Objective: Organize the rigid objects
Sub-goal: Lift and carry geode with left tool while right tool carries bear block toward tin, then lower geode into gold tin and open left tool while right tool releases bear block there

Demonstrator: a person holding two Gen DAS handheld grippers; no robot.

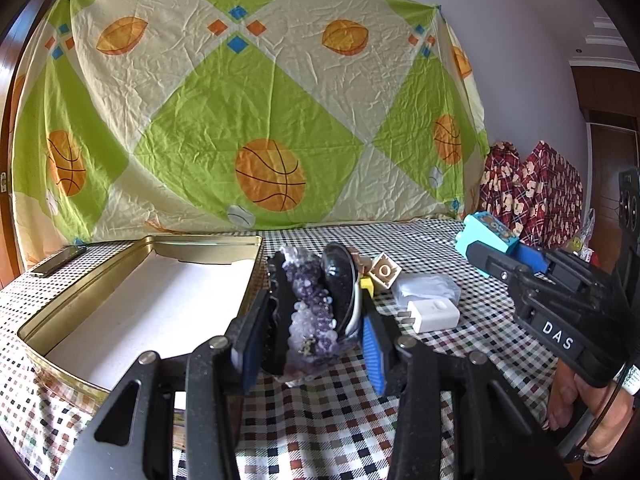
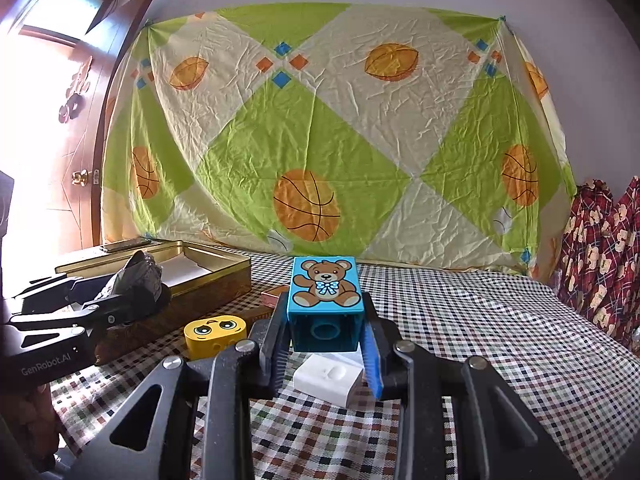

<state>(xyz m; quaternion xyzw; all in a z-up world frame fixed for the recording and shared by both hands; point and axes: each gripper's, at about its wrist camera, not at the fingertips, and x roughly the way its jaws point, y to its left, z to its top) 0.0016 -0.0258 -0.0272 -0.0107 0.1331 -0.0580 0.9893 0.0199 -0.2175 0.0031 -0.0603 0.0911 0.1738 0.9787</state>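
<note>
My left gripper (image 1: 315, 300) is shut on a purple crystal rock (image 1: 312, 312) with a dark rind, just right of the gold tin (image 1: 80, 312). The right wrist view shows that rock (image 2: 140, 272) in the left gripper (image 2: 120, 292) beside the tin's (image 2: 224, 276) near wall. My right gripper (image 2: 323, 316) is shut on a blue block with a teddy bear print (image 2: 324, 288), held above the checked cloth. Seen from the left wrist, the right gripper (image 1: 496, 256) and its blue block (image 1: 486, 234) hang at the right.
A white charger (image 2: 328, 380) lies under the blue block, also in the left wrist view as a white charger (image 1: 434, 314). A yellow face block (image 2: 214, 332), a wooden letter cube (image 1: 385, 270) and a plastic-wrapped white item (image 1: 426, 286) lie nearby. A flat dark object (image 1: 60, 260) lies behind the tin.
</note>
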